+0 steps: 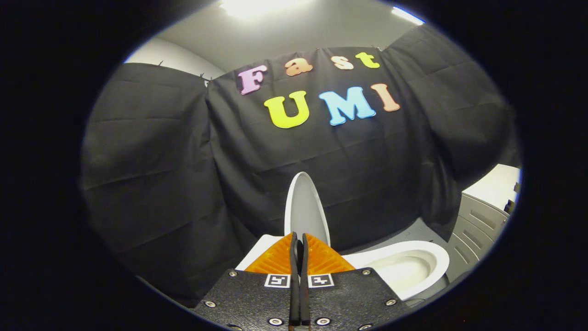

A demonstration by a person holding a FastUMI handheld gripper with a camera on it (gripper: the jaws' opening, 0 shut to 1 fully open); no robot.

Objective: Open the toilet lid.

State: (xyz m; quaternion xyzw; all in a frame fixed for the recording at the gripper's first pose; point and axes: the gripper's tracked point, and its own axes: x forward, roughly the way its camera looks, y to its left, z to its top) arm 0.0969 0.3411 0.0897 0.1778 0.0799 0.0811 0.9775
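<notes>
The white toilet lid (304, 207) stands raised upright, its edge rising just beyond my fingertips. To its right the toilet bowl (415, 269) lies uncovered, its white rim and pale inside showing. A white flat part of the toilet (259, 250) shows to the left of my fingers, below the lid. My gripper (298, 239) is shut, its two fingers pressed together with nothing between them. The fingertips sit just in front of the lid's lower end; whether they touch it I cannot tell.
Black cloth booth walls (183, 174) hang close behind and to the left of the toilet. A white and grey drawer cabinet (484, 209) stands at the right, beyond the bowl. Grey floor (413, 234) shows between the bowl and the cloth.
</notes>
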